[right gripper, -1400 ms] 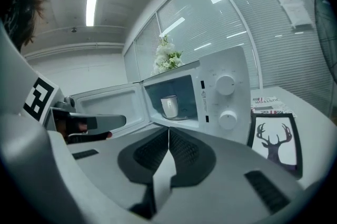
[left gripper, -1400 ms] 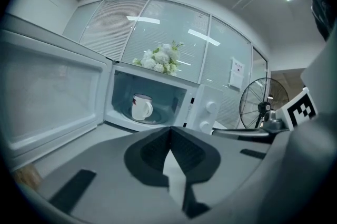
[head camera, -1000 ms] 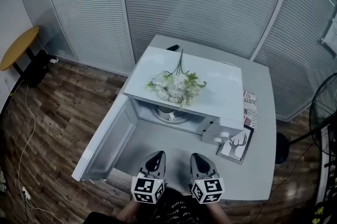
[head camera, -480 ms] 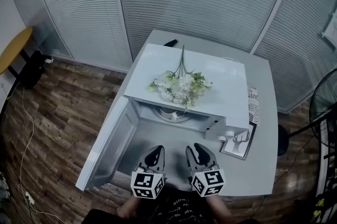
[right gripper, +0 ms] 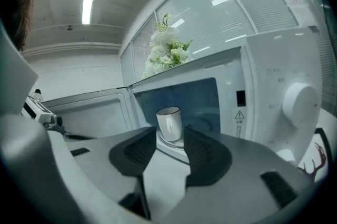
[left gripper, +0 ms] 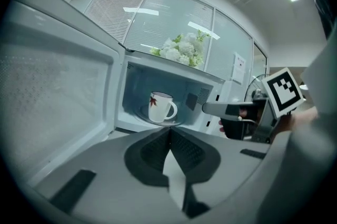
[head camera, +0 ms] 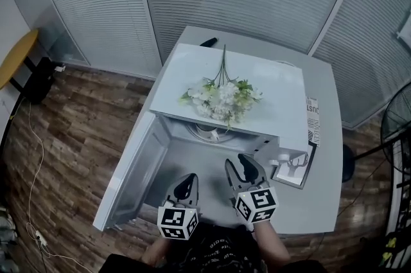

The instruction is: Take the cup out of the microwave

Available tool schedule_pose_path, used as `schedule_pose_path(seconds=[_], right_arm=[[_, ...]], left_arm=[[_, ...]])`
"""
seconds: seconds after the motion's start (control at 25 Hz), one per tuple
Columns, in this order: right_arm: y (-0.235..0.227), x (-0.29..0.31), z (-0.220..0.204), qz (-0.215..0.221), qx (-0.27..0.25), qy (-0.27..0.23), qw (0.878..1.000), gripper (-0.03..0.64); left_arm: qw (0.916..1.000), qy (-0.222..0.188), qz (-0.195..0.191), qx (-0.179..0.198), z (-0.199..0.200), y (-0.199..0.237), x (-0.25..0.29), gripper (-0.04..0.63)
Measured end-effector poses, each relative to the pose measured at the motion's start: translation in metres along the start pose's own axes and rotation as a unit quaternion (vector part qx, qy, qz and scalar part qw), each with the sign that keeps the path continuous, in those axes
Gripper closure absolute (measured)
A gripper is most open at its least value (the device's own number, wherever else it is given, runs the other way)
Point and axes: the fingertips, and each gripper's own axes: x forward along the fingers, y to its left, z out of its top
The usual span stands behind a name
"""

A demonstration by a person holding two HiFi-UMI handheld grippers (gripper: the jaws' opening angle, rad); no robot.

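Left tongs (left gripper: 169, 132) clenched empty, right tongs (right gripper: 169, 136) just opening, nothing between; cup (right gripper: 169, 124) ahead looks rigid, glossy, breakable, so grip its body.

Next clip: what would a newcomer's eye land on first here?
The white microwave, its door swung wide open to the left, with a spray of white flowers lying on its top. Inside stands a white cup with a red leaf, and the right gripper, its empty jaws just having opened, points at it beside the shut left gripper.
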Motion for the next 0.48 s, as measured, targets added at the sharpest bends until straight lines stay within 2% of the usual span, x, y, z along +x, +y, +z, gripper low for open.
schedule_pose_path(seconds=[0.24, 0.48], right_arm=[[0.005, 0.014, 0.009, 0.019, 0.000, 0.005, 1.000, 0.453], [0.008, 0.030, 0.012, 0.023, -0.028, 0.023, 0.999, 0.449]], left_arm=[[1.0000, -0.004, 0.004, 0.001, 0.001, 0.006, -0.003, 0.589], [1.0000, -0.006, 0.004, 0.005, 0.005, 0.010, -0.003, 0.589]])
